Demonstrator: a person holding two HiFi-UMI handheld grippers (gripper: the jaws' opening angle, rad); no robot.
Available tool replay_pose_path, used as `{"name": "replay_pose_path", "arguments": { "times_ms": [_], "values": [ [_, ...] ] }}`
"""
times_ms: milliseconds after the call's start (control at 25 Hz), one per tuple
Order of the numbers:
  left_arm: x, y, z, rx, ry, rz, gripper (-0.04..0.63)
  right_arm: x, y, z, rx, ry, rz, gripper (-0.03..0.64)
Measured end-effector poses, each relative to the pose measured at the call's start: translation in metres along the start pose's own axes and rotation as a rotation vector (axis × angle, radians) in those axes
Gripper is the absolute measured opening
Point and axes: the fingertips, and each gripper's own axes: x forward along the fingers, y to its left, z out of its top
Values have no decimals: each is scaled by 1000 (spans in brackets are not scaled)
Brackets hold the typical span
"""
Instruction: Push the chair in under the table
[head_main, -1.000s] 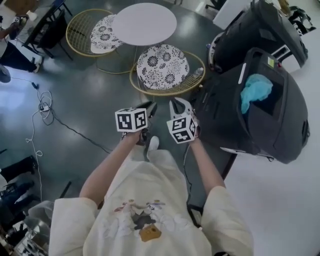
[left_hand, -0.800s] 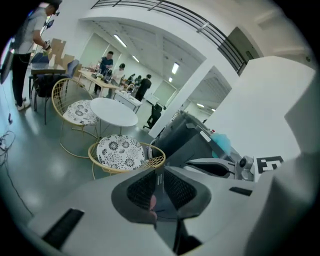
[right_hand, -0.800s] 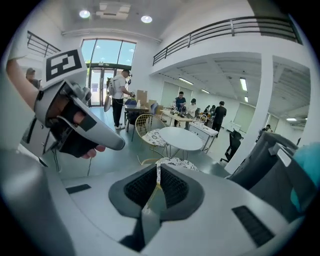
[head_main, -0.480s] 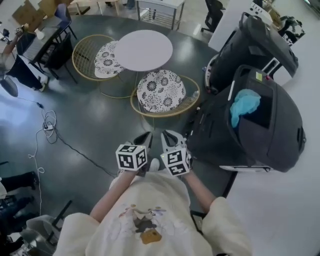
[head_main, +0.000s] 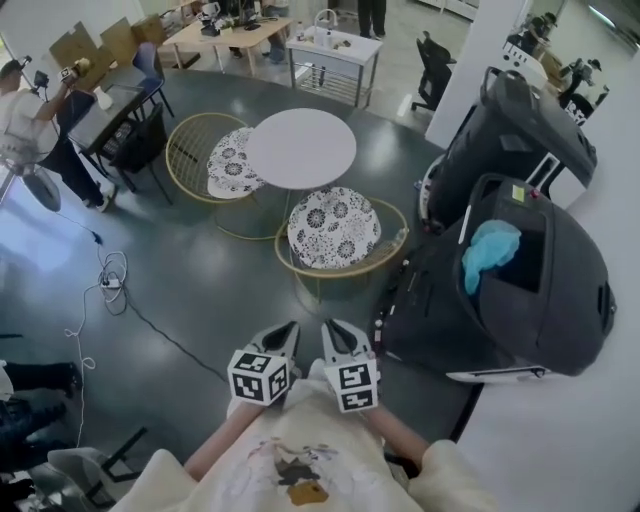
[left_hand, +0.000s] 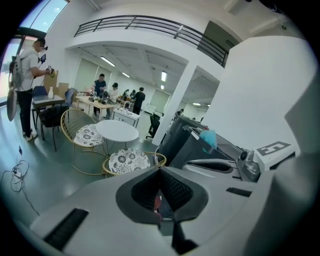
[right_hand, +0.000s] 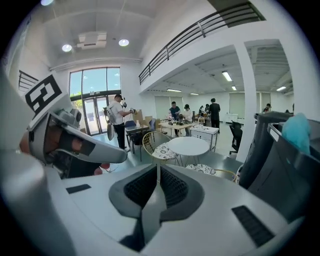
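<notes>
The flower-cushioned chair (head_main: 334, 228) stood at the round table's (head_main: 301, 148) five o'clock, touching its edge. Well apart at the chair's six o'clock, the left gripper (head_main: 284, 332) and right gripper (head_main: 336, 330) had just closed, jaws together on nothing.

The round table (head_main: 300, 148) is found at centre. The near chair (head_main: 335, 228) is set just before it, the far chair (head_main: 215, 160) tucked at its left. To the right of the near chair a near machine (head_main: 520, 290) is parked, with a far machine (head_main: 510, 125) behind it. A cable (head_main: 108, 280) is coiled on the floor (head_main: 190, 270) at left. A desk (head_main: 335, 45) is placed behind the table, and a person (head_main: 25, 120) is stationed far left.
</notes>
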Motion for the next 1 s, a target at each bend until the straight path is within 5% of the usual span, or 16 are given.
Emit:
{"name": "replay_pose_path", "arguments": {
  "times_ms": [160, 520, 1000],
  "values": [
    [-22, 1, -6, 4, -4, 17, 9, -8, 21, 3, 43, -41, 29, 25],
    [-48, 4, -8, 6, -18, 43, 9, -21, 64, 21, -102, -106, 94, 25],
    [-59, 4, -19, 9, 0, 35, 9, -35, 87, 39, -70, -125, 124, 8]
  ]
}}
